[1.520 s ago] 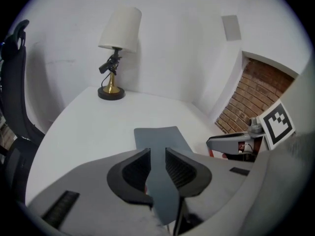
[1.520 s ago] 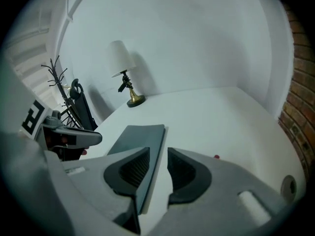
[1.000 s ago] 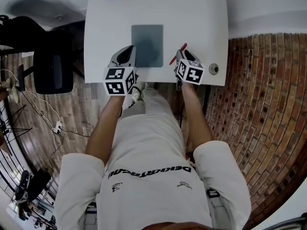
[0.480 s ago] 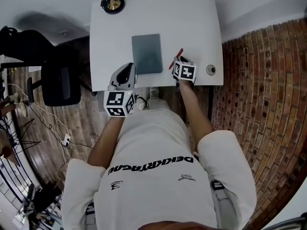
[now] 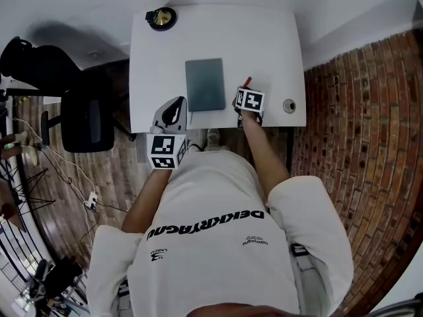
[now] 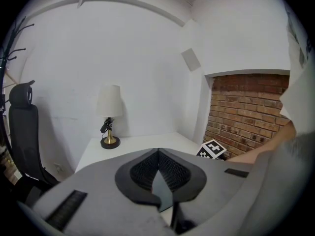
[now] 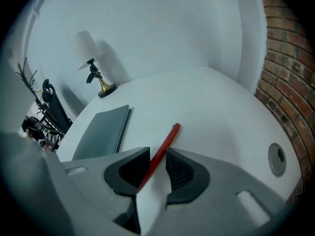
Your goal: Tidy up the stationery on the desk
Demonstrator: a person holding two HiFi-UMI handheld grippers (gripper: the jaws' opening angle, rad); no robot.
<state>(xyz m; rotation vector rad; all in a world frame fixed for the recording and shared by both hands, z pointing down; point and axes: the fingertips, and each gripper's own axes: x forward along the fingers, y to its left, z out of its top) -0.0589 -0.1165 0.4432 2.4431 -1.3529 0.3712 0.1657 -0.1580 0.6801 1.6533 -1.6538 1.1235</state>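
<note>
A red pencil [image 7: 165, 141] runs slantwise between the jaws of my right gripper [image 7: 157, 154], touching both, its far end sticking out over the white desk [image 5: 264, 45]. In the head view the right gripper [image 5: 244, 91] is near the desk's front edge with the pencil [image 5: 246, 82] poking out toward a grey notebook [image 5: 205, 84]. The notebook [image 7: 101, 132] lies flat, left of the pencil. My left gripper [image 5: 177, 101] hovers at the front edge, left of the notebook. Its jaws [image 6: 157, 151] meet with nothing between them.
A small lamp [image 5: 161, 17] with a brass base stands at the desk's far left corner. A round cable grommet [image 5: 289, 105] sits near the front right corner. A black office chair [image 5: 82, 117] is left of the desk; a brick wall is on the right.
My left gripper has drawn back from beside the notebook to the desk's front edge. The right gripper keeps the pencil and has edged slightly toward the notebook.
</note>
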